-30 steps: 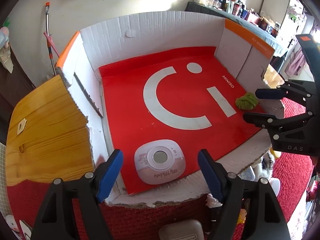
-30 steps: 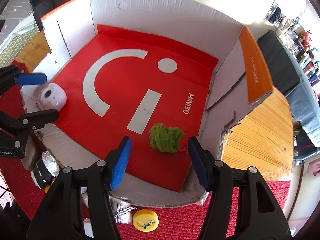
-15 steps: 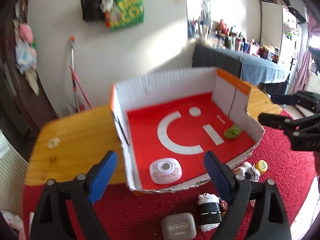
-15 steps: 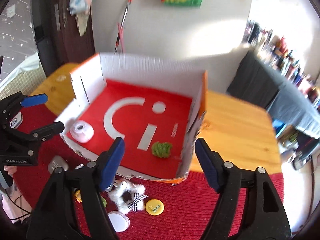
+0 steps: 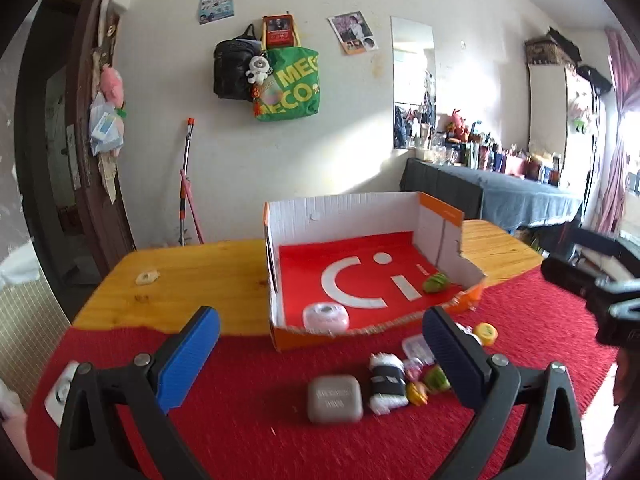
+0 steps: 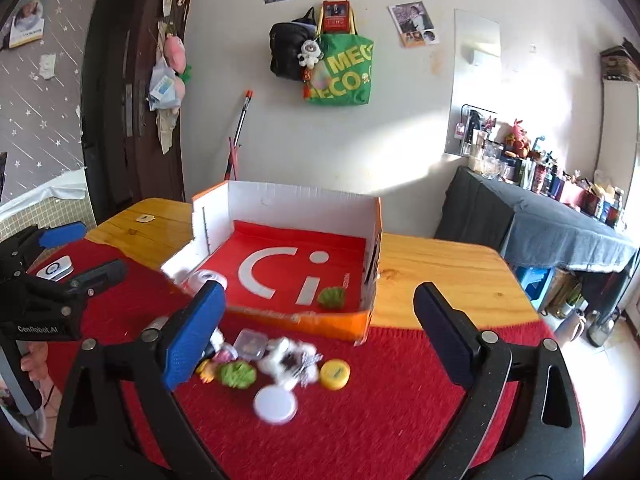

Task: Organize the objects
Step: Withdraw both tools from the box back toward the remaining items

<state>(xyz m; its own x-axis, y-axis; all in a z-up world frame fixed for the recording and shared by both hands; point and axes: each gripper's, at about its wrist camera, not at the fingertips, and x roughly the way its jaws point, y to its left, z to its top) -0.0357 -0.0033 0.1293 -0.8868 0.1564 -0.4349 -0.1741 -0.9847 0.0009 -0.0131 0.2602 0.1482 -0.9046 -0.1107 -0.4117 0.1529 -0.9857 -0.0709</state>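
An open cardboard box [image 5: 348,216] with a red floor stands on the table. Inside lie a pink round device [image 5: 325,317] and a green fuzzy ball [image 5: 435,282]. On the red cloth in front sit a grey case [image 5: 335,399], a white-and-black roll [image 5: 387,383], a yellow tin [image 6: 335,375], a white lid [image 6: 276,404], a second green ball [image 6: 238,374] and a white plush [image 6: 290,360]. My left gripper [image 5: 319,312] hangs back above the cloth, jaws opening, nothing between them. My right gripper [image 6: 320,288] does likewise, empty, to its right.
The wooden table [image 5: 192,272] is half covered by the red cloth [image 5: 240,432]. A small white gadget [image 6: 54,269] lies at the cloth's left. A dark-draped side table [image 6: 560,224] crowded with bottles stands at the right. Bags hang on the far wall.
Both grippers have drawn back and up from inside the box, and their jaws have spread wider. The pink device and green ball stay on the box floor.
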